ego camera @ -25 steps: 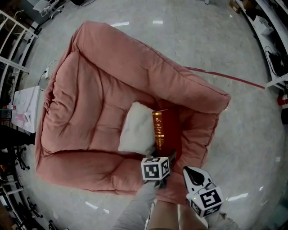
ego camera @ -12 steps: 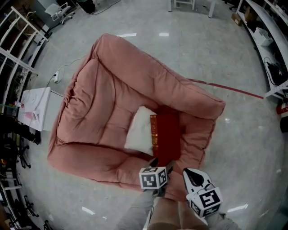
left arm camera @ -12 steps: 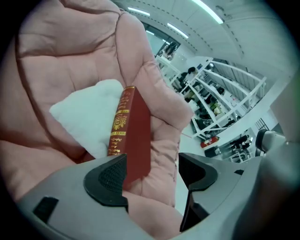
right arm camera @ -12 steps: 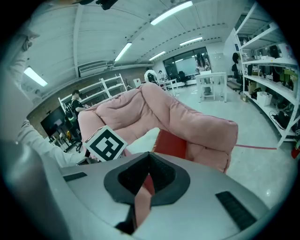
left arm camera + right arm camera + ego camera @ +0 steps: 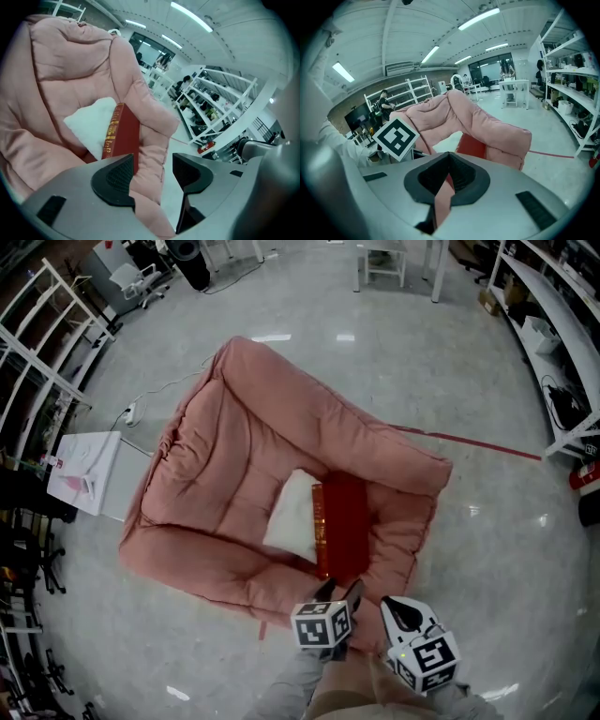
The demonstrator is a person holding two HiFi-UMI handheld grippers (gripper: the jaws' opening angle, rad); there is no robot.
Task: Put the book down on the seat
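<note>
A dark red book (image 5: 342, 526) with a gilt spine lies flat, cover up, on the big pink padded seat (image 5: 244, 446), against a white cushion (image 5: 292, 519). My left gripper (image 5: 339, 589) hovers just off the seat's near edge, short of the book. Its jaws are closing with nothing held between them. In the left gripper view the gripper (image 5: 152, 171) frames only the seat's pink armrest (image 5: 150, 136), with the book (image 5: 126, 136) beyond it. My right gripper (image 5: 398, 606) is beside it, shut and empty. The right gripper view shows that gripper (image 5: 449, 173), the seat (image 5: 487, 122) and the book (image 5: 472, 145).
The seat stands on a shiny grey floor. A white low table (image 5: 89, 474) and metal racks (image 5: 37, 343) are to the left, shelving (image 5: 553, 324) to the right. A red floor line (image 5: 487, 444) runs from the seat's right side. White stool legs (image 5: 384, 259) stand far off.
The book went from standing on edge, spine up, to lying flat on the seat. My left gripper has drawn back from it. The head view has pulled away from the seat.
</note>
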